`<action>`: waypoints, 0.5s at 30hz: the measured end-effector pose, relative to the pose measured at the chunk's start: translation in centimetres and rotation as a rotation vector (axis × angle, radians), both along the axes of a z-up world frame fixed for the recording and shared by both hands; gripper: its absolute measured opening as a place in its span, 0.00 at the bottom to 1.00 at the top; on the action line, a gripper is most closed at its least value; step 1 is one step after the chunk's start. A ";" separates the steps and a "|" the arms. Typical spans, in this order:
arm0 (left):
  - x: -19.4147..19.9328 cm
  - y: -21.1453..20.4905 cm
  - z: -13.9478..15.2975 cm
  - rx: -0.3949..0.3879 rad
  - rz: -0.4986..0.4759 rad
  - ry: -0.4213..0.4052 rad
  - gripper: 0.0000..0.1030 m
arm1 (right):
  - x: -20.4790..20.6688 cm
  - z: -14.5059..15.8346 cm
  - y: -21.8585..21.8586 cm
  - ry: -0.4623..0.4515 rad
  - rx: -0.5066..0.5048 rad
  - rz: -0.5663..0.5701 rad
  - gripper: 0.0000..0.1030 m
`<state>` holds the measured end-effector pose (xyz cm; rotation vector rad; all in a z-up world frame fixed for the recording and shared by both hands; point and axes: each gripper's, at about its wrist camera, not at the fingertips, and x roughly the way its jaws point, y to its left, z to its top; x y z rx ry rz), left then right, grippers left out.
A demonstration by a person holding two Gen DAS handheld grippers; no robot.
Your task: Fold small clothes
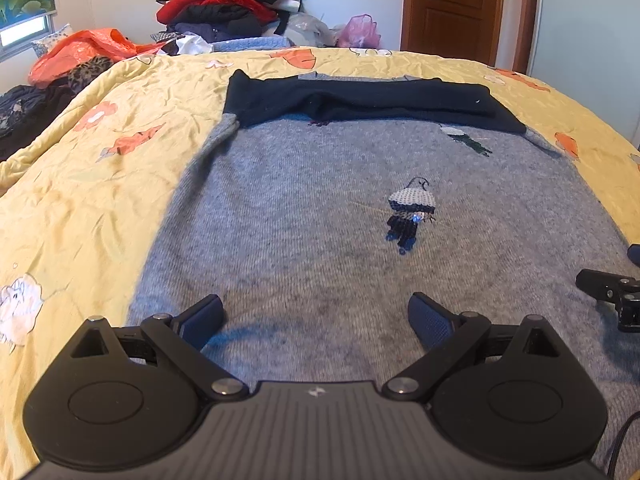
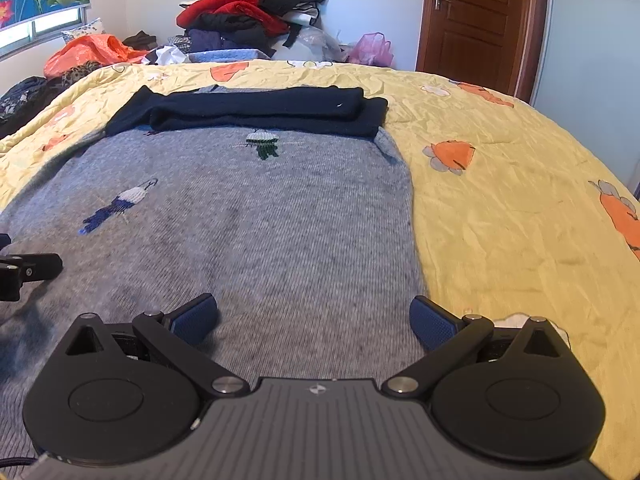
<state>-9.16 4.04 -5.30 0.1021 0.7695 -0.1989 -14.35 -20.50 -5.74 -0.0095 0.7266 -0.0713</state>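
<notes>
Sweater [image 1: 320, 208] lying flat on bed [image 1: 80, 184], directly ahead of and under both claws, navy sleeves [image 1: 360, 100] folded across far end. Left claw [image 1: 316, 320] and right claw [image 2: 314, 318] hovering spread, gripping nothing. Risk: uneven hem pinches skewing fold, loose knit slipping.

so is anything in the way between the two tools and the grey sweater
Nothing visible. The left tool and right tool are both open directly over the near part of the grey sweater. The folded navy sleeves lie across its far end, away from both tools.
</notes>
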 end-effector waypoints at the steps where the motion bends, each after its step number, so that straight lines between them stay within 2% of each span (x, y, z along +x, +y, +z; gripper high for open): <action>1: -0.2 0.0 0.0 0.002 0.001 -0.002 0.97 | -0.2 0.0 0.0 0.000 0.003 0.000 1.00; 15: -2.7 0.7 0.2 0.001 0.020 0.007 0.97 | -2.4 0.0 -0.2 -0.008 0.006 0.034 1.00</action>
